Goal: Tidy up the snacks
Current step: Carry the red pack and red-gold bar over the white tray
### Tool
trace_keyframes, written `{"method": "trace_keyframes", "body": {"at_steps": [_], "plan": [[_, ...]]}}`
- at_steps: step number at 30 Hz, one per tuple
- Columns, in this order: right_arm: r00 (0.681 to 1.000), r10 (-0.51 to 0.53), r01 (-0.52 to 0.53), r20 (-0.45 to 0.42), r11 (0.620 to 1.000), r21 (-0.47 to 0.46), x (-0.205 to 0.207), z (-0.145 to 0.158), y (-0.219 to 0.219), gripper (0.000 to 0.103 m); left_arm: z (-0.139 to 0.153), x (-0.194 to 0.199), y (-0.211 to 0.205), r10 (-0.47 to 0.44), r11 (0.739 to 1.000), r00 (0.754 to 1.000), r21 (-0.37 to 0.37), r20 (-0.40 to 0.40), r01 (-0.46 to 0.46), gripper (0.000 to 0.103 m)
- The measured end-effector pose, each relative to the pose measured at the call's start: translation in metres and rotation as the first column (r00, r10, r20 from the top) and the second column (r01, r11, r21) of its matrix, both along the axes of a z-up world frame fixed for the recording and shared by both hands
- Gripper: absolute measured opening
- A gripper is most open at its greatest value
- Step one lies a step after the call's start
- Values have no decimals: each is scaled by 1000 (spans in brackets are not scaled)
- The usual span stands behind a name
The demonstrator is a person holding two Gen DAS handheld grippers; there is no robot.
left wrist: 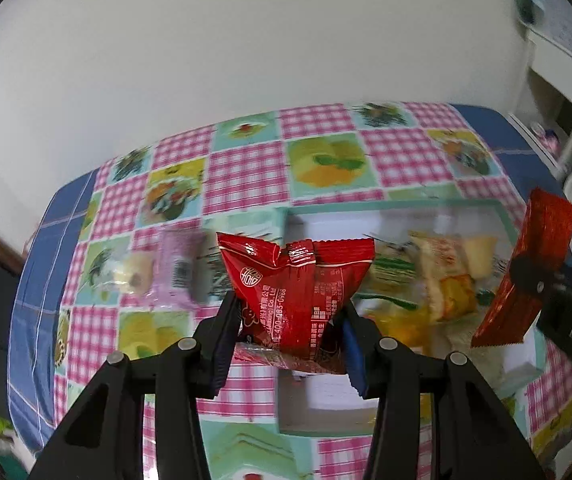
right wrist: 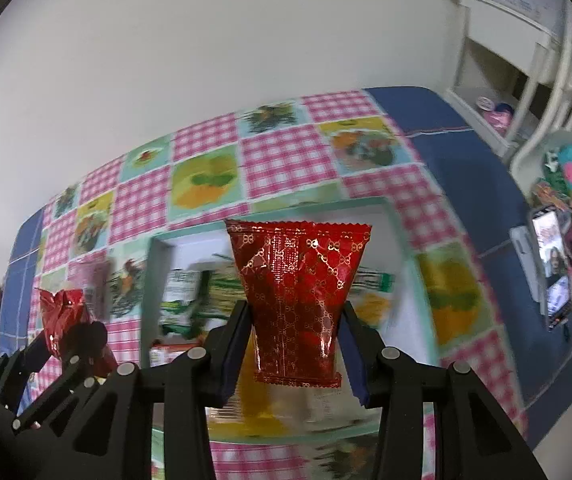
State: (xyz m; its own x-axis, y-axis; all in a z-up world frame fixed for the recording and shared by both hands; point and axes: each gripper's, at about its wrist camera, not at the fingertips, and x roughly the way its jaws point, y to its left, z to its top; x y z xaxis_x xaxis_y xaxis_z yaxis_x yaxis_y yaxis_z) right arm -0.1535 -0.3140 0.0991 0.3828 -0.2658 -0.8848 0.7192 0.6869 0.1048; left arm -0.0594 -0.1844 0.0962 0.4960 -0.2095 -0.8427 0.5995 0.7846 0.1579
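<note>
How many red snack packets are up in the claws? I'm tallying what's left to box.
2. One red packet with white print is pinched in the left claw; one gold-patterned red packet is pinched in the right claw. Others may lie hidden in the blurred box.

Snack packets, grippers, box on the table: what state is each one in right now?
Left gripper: shut on a crumpled red packet, held up above the table.
Right gripper: shut on a flat red patterned packet, also lifted.
Open box: no lid on it, several snack packets inside.
Pink packet: lying loose on the tablecloth, outside the box.
</note>
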Motion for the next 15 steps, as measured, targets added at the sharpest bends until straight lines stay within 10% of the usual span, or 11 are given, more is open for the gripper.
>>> {"method": "trace_keyframes", "body": {"at_steps": [15], "plan": [[997, -2, 8, -83, 997, 74, -14, -31, -18, 46, -21, -16, -36, -89, 996, 996, 14, 21, 88, 49]]}}
